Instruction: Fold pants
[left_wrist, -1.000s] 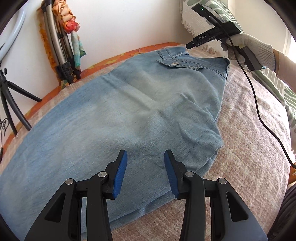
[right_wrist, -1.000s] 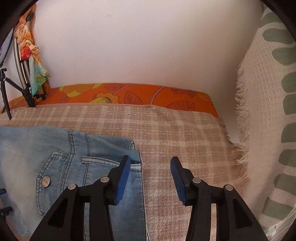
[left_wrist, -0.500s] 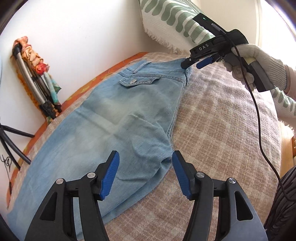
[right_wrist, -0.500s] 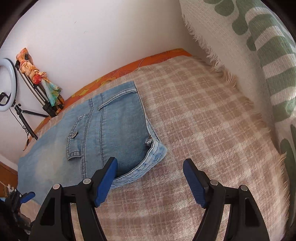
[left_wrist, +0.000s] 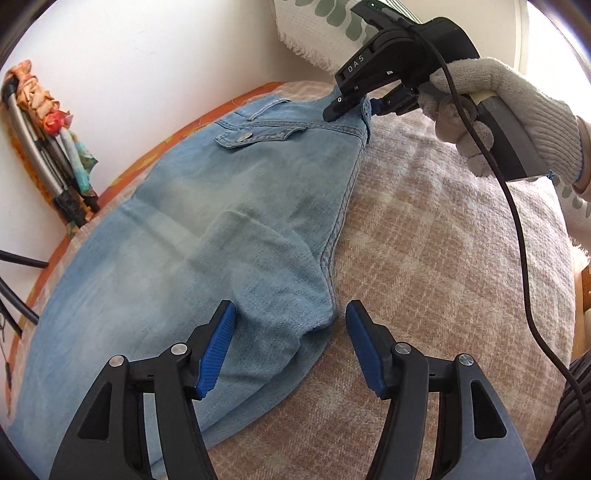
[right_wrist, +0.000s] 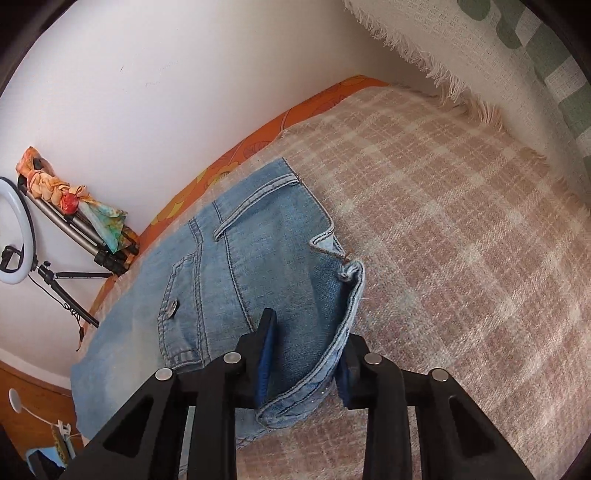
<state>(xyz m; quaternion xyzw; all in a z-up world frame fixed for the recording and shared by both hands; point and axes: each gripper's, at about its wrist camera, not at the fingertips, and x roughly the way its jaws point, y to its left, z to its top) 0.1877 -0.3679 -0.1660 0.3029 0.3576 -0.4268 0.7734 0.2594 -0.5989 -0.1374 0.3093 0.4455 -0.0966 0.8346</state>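
Light blue denim pants (left_wrist: 207, 206) lie flat on a beige checked bedspread (left_wrist: 443, 258), folded lengthwise, back pocket up. My left gripper (left_wrist: 288, 343) is open, its blue pads on either side of the crotch corner of the pants, just above the cloth. My right gripper (right_wrist: 304, 363) has its jaws around the near corner of the waistband (right_wrist: 347, 302), which bunches between the pads. In the left wrist view the right gripper (left_wrist: 354, 105) sits at the waistband's far corner, held by a white-gloved hand (left_wrist: 509, 110).
A white wall runs along the bed's far side with an orange patterned sheet edge (right_wrist: 258, 147). A tripod with a colourful scarf (left_wrist: 48, 147) and a ring light (right_wrist: 14, 236) stand at the left. A green-and-white fringed pillow (right_wrist: 517, 55) lies at the right.
My right gripper came down onto the waistband corner and narrowed around it. My left gripper moved toward the crotch corner and opened wider.
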